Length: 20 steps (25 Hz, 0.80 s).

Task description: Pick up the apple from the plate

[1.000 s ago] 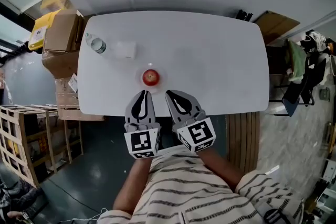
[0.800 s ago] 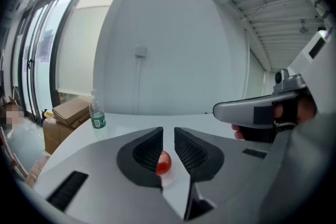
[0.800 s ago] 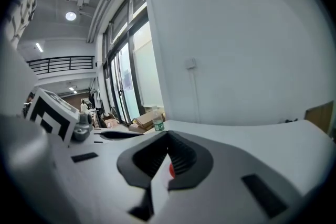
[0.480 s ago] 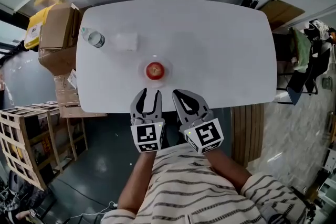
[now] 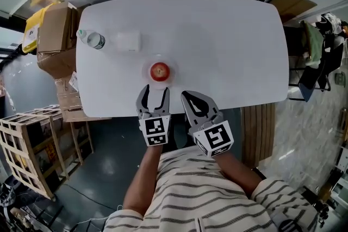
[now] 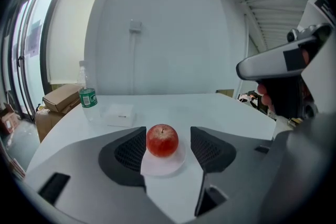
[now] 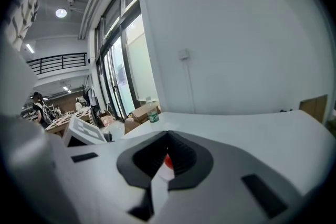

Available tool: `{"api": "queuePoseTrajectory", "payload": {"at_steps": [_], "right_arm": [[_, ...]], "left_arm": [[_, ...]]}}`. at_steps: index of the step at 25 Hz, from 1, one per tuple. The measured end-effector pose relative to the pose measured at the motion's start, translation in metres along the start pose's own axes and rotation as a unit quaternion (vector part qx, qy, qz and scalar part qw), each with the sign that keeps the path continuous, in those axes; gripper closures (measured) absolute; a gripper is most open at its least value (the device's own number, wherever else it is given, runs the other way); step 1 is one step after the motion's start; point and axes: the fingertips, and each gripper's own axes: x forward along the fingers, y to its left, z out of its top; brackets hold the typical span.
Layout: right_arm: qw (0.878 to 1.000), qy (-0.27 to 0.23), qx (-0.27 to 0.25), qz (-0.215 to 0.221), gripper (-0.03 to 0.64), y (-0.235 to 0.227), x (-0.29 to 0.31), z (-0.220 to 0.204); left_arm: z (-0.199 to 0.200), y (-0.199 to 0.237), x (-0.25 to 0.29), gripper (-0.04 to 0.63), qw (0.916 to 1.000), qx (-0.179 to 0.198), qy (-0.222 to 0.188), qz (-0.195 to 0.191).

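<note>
A red apple (image 5: 159,70) sits on a small white plate (image 5: 150,77) near the front edge of the white table (image 5: 228,46). My left gripper (image 5: 154,91) is just short of the plate, and its jaws are opening with nothing between them. In the left gripper view the apple (image 6: 162,140) and plate (image 6: 164,164) show in the gap of the left gripper (image 6: 168,136), a little ahead of the tips. My right gripper (image 5: 190,96) is shut and empty at the table's edge, right of the plate. In the right gripper view the right gripper (image 7: 168,135) hides all but a sliver of the apple (image 7: 168,161).
A water bottle (image 5: 91,39) and a small white box (image 5: 129,41) stand at the table's back left. Cardboard boxes (image 5: 54,35) and a wooden crate (image 5: 27,144) lie on the floor to the left. A chair with clothes (image 5: 315,57) is at the right.
The left gripper's jaws have gone from shut to open, and it has come down and forward to the plate's near side. The right gripper has sunk slightly and stays shut.
</note>
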Motion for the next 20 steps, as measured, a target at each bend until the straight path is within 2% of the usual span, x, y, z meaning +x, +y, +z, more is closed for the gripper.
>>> {"api": "queuePoseTrajectory", "payload": {"at_steps": [10,20], "right_arm": [[1.000,0.009,0.006,-0.006,0.603,-0.019,0.004,-0.004],[1.000,0.018,0.015,-0.009,0.604,-0.031,0.010,-0.009]], "left_arm": [[-0.021,0.003,0.042,0.273,0.9992,0.039,0.005,0.006],[-0.045,0.011,0.068,0.239,0.9974,0.059,0.040,0.008]]}}
